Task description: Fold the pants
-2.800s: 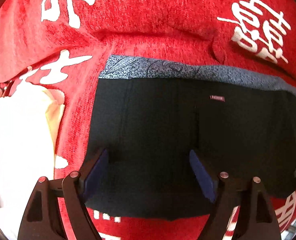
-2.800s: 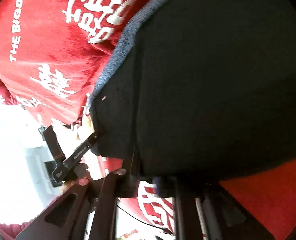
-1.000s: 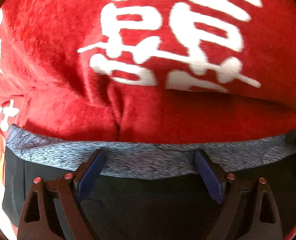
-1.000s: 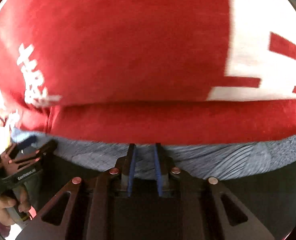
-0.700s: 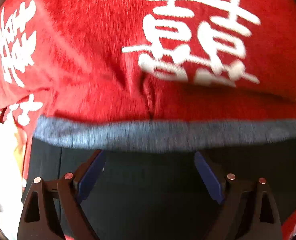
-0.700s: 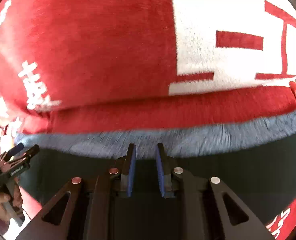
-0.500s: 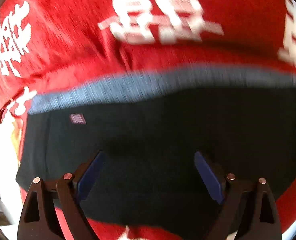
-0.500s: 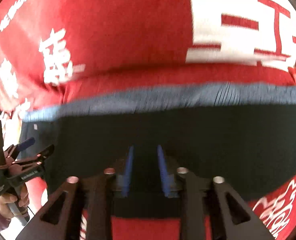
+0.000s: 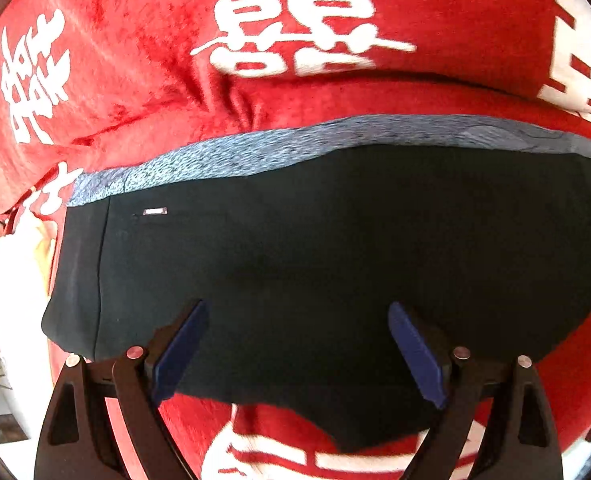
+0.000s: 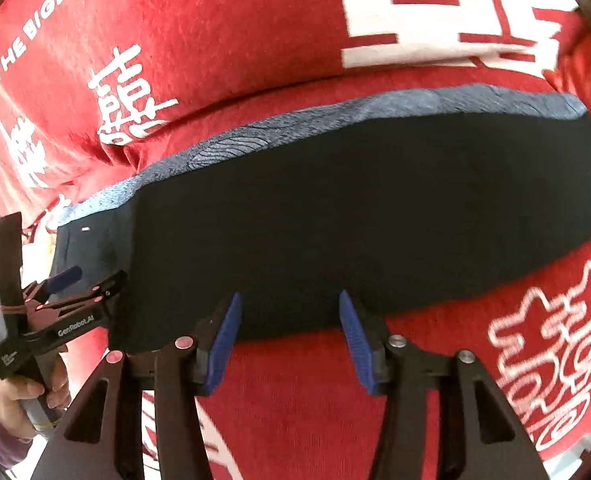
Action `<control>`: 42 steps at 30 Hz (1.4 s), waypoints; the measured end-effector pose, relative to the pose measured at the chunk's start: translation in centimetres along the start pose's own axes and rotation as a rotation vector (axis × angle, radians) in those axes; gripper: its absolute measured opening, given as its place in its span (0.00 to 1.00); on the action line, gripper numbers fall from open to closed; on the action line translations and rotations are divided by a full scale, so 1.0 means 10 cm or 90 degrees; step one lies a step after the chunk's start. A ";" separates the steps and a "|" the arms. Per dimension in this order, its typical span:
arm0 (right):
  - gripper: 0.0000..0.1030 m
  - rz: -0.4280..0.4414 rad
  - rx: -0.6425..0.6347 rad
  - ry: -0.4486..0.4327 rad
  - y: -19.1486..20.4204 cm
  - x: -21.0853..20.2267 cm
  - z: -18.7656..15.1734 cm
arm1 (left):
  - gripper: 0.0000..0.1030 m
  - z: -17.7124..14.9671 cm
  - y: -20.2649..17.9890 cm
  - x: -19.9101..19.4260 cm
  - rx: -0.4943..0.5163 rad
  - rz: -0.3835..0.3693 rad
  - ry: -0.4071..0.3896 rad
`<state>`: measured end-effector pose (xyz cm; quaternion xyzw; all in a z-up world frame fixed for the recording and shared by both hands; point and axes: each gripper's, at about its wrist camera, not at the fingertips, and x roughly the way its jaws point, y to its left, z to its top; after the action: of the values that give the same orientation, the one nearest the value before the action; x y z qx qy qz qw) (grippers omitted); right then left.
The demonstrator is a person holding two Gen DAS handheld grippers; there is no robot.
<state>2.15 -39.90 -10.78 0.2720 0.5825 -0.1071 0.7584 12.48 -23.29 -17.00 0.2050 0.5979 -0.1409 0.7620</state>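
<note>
Blue pads stood wide apart on the left gripper (image 9: 297,350), with nothing pinched between them; they hung over the near half of the black pants (image 9: 315,248). On the right gripper (image 10: 287,334) the jaws had just been opening and stood at a middling gap, also empty, poised above the near edge of the pants with red cloth showing between the pads. Neither gripper was gripping the garment.

Out from the jaws, the pants lay as a broad, compact dark block on the red blanket (image 9: 127,92), which was printed with large white characters. A grey-blue patterned band (image 9: 335,140) ran along the far edge of the block, and a small pale label (image 9: 155,211) sat near its far left corner. Fabric looked fairly flat, with a seam down the left side and no loose leg trailing out. Seen from the right wrist, the left gripper was held by a hand (image 10: 23,396) at the left end of the pants, beyond which the blanket gave way to a pale, overexposed area.

By my reading the fold in hand was laid down and let go. What remained was probably one more fold, or a last smoothing; which, the pictures could not settle.
</note>
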 end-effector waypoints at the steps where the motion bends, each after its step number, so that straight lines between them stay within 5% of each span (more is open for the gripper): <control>1: 0.54 0.000 0.008 0.000 -0.04 -0.07 -0.04 | 0.90 0.00 -0.03 -0.03 0.006 -0.004 0.000; 12: 0.54 -0.014 0.119 -0.021 -0.79 -0.42 -0.21 | 0.90 0.11 -0.82 -0.32 0.091 -0.033 -0.002; 30: 0.54 -0.032 0.219 -0.063 -2.25 -0.76 0.00 | 0.90 0.40 -2.30 -0.38 0.143 -0.062 0.010; 42: 0.51 -0.031 0.266 -0.096 -2.76 -0.65 0.31 | 0.90 0.48 -2.57 -0.20 0.114 -0.068 0.045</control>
<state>-10.46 -65.44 -12.06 0.4003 0.4959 -0.2635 0.7241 4.28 -48.14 -17.80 0.2450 0.6192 -0.2267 0.7107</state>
